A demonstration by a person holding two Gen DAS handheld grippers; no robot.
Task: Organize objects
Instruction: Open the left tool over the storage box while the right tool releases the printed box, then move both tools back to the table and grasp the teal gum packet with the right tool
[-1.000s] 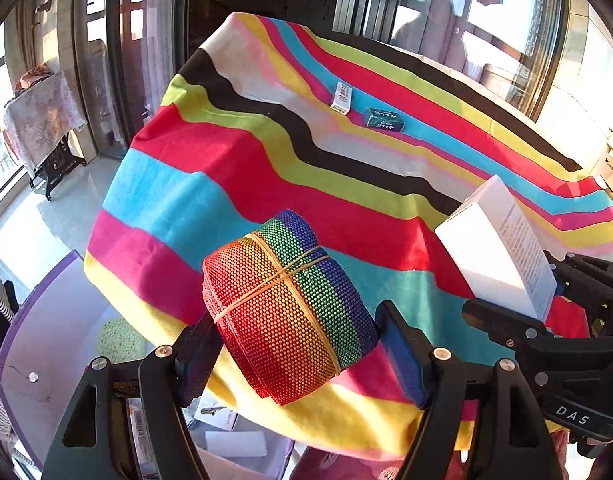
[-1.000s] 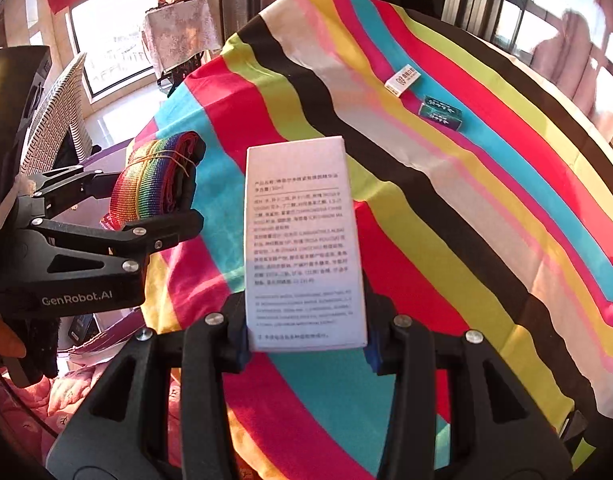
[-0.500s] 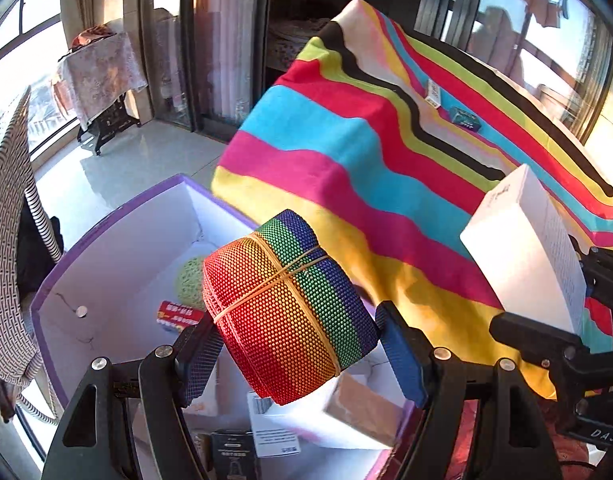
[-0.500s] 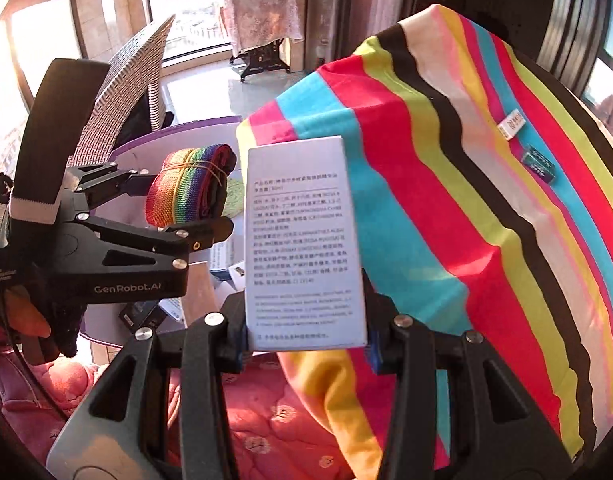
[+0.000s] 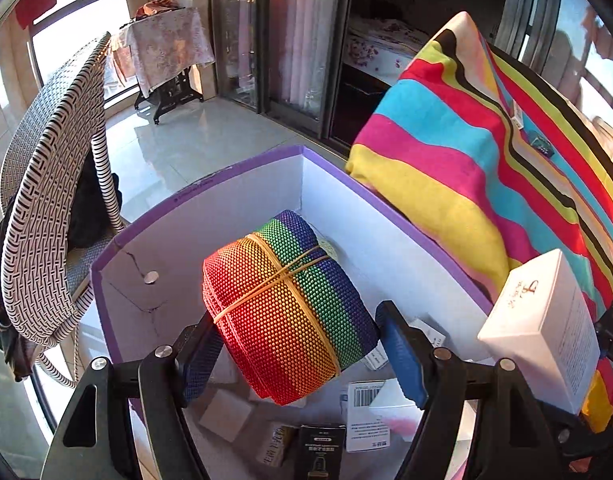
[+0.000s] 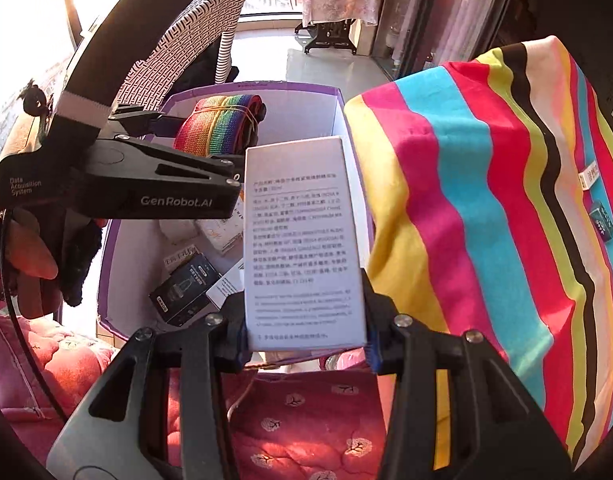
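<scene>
At frame centre over the purple box [image 5: 242,200], the soft, light rainbow webbing roll [image 5: 286,312] is pinched across its flanks by the left gripper [image 5: 298,356], while the stiff white carton [image 6: 302,248] is clamped at its lower edges by the right gripper [image 6: 304,344].

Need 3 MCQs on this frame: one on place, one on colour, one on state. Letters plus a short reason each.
1. Where is the rainbow strap roll?
A. on the striped cloth
B. above the open purple box
C. on the wicker chair

2. What colour is the box in the right hand-held gripper?
A. white
B. black
C. green

3. What is the state of the left hand-held gripper?
A. open, empty
B. shut on the roll
C. out of view

Key: 1 B, the box interior shows behind and below the roll. 2 A, the white box carries printed text. 3 B, both pads press on the roll's sides.
</scene>
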